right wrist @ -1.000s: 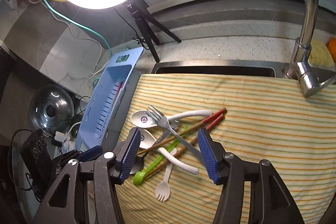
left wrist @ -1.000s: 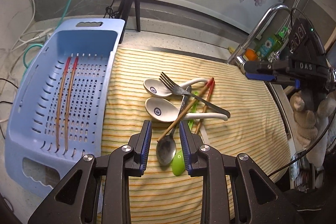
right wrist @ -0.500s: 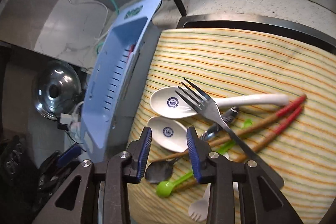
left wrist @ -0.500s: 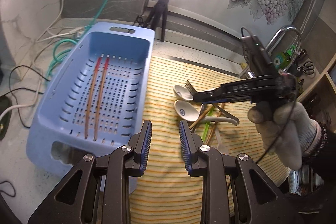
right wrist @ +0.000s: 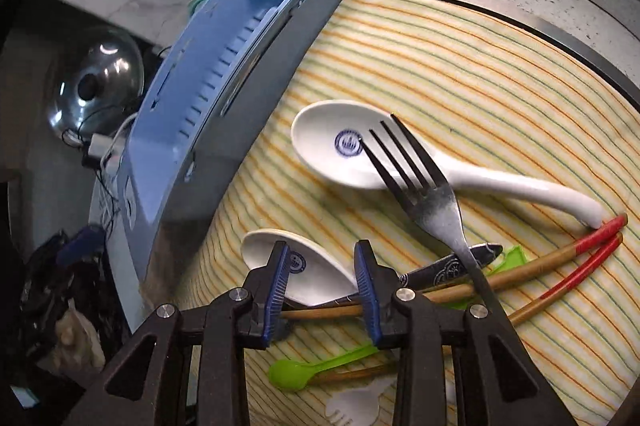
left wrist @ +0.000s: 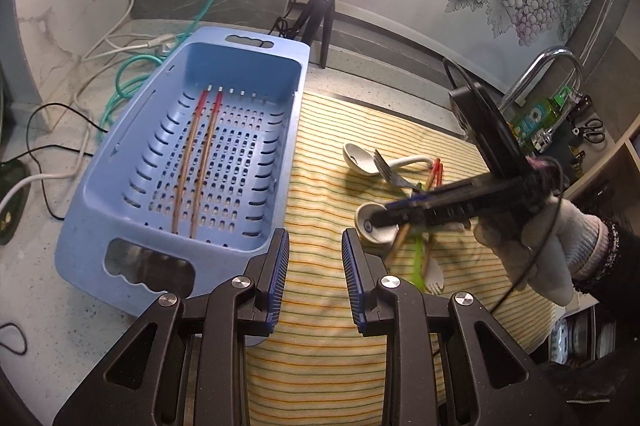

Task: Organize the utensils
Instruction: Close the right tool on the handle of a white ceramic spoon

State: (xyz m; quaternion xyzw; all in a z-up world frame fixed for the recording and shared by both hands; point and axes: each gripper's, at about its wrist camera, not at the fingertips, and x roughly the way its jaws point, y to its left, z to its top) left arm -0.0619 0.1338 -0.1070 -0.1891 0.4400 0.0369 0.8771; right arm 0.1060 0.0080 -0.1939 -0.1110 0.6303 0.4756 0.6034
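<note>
R claw (right wrist: 322, 282) part-open, narrowed w/ nothing pinched, straddling white spoon (right wrist: 304, 270) at pile's 9 o'clock; risk: snags chopstick (right wrist: 452, 292) too. L claw (left wrist: 314, 266) part-open, empty.

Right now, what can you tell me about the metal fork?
The metal fork is silvery grey with four long dark tines and a slim handle. It lies tilted on the pile, tines resting over the bowl of a white spoon with a blue emblem. Its handle crosses the wooden chopsticks on the striped cloth. No tool touches it.
</note>
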